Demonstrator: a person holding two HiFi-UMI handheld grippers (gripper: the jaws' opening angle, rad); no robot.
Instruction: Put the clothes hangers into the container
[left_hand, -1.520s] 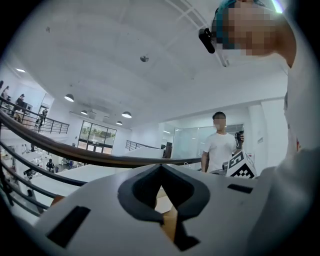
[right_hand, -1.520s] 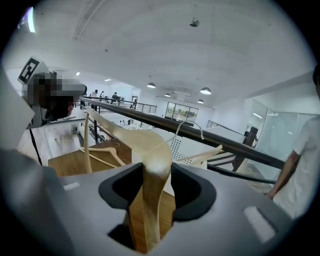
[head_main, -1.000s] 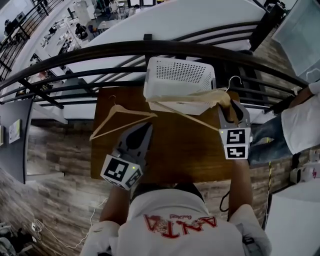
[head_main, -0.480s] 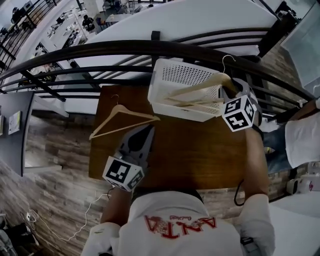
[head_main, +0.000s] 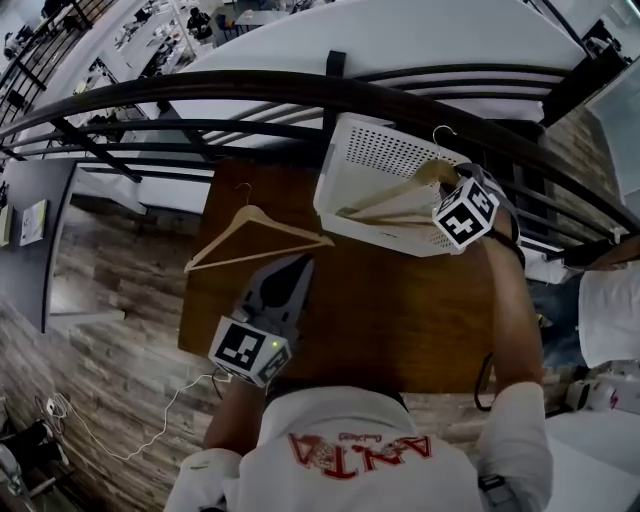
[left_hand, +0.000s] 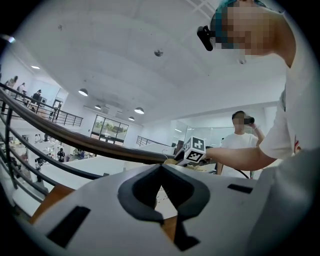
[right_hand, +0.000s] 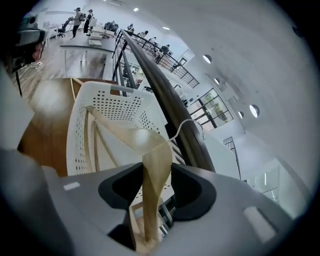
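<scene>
- Lying flat at the left of the brown wooden table (head_main: 380, 310), a pale wooden clothes hanger with a wire hook (head_main: 262, 228) waits its turn, one arm tip close to the table's left edge.
- Just beside it, the left gripper (head_main: 302, 268) hovers low over the tabletop with its jaws closed together on nothing. Its tips are aimed toward that loose hanger's right end.
- Further right, the white perforated plastic basket (head_main: 375, 233) sits at the table's far edge, right up against the dark metal railing (head_main: 250, 92).
- Slanting over the basket's right half is a second pale wooden hanger (head_main: 390, 203). Its lower arm appears to be inside the walls, while its hook (head_main: 440, 132) pokes up past the far rim.
- The right gripper (head_main: 443, 185) is clamped on that hanger near its shoulder, pointing down into the basket.
- To finish this well, I'd flatten the hanger so both arms clear the rim. Then I'd lower it until it rests on the basket floor, and only then let go. Released high and tilted, it could catch on a wall or tip out.
- The tight side is the back, where the hook sits near the railing and could snag there.
- The open room is on the near side, where bare table runs between basket and person, so backing out that way looks safest.
</scene>
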